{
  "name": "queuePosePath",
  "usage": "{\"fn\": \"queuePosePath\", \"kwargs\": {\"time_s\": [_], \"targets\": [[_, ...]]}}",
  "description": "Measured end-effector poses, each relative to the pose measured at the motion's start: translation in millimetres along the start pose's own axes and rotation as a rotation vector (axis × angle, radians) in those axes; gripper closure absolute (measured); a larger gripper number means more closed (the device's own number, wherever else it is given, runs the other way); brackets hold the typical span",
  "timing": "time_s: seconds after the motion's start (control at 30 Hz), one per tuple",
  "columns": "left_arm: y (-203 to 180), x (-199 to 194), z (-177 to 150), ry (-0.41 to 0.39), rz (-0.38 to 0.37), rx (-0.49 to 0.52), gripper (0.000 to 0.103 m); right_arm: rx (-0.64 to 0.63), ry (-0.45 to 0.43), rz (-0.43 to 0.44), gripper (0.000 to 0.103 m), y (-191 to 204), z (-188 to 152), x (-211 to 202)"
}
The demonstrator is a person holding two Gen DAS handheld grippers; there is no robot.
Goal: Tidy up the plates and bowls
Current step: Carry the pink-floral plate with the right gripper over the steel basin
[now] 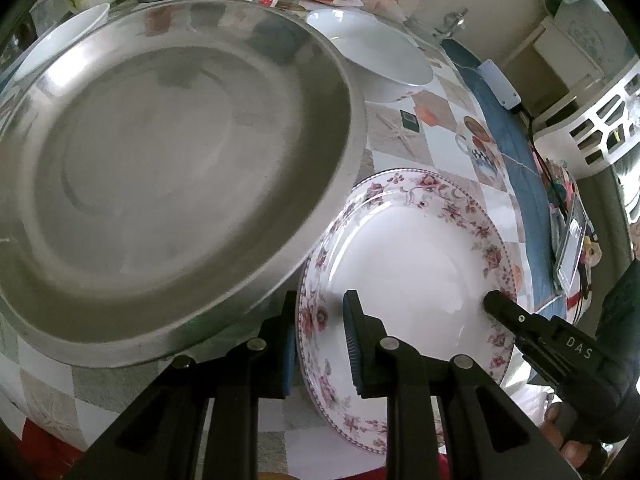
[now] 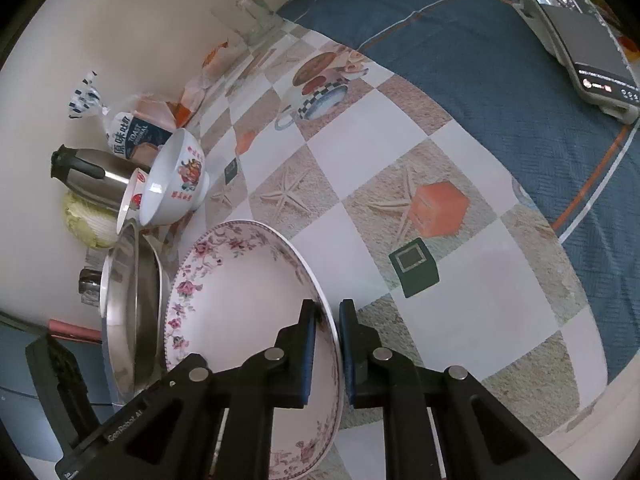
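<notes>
A white plate with a pink floral rim [image 1: 412, 248] is held above the table. My left gripper [image 1: 320, 344] straddles its near rim, one finger on each side, with a small gap. My right gripper [image 2: 326, 344] is shut on the opposite rim of the same floral plate [image 2: 236, 280]; its finger [image 1: 516, 320] shows in the left wrist view. A large steel plate [image 1: 172, 184] lies beside the floral plate, also seen edge-on in the right wrist view [image 2: 124, 312]. White bowls [image 1: 380, 52] stand behind it.
A bowl with red print [image 2: 176, 180], a steel kettle [image 2: 88, 176], a bread bag [image 2: 136, 136], a cabbage [image 2: 88, 220] and a glass [image 2: 252, 16] stand along the wall. A blue cloth [image 2: 500, 72] with a tablet [image 2: 580, 40] covers the far side. A white basket [image 1: 604, 120] stands at the right.
</notes>
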State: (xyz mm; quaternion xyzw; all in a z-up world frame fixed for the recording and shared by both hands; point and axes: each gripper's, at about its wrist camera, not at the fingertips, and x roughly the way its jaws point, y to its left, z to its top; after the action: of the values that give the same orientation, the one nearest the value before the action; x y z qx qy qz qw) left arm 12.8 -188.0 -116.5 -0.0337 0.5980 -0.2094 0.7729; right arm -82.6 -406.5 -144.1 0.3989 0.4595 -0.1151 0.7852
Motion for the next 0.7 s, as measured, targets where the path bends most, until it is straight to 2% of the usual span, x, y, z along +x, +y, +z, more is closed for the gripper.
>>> {"fn": "queuePosePath", "kwargs": {"time_s": [0.23,0.7], "targets": [[-10.8,-0.6,-3.7,0.004,-0.001,0.056,0.081,0.001,-0.006,-0.005,0.09,-7.4,-0.7,-6.3],[-29.0,-17.4,-2.3,-0.046,0.006,0.17,0.081,-0.016,-0.083,0.009,0.09,-10.7,0.4,-29.5]]}}
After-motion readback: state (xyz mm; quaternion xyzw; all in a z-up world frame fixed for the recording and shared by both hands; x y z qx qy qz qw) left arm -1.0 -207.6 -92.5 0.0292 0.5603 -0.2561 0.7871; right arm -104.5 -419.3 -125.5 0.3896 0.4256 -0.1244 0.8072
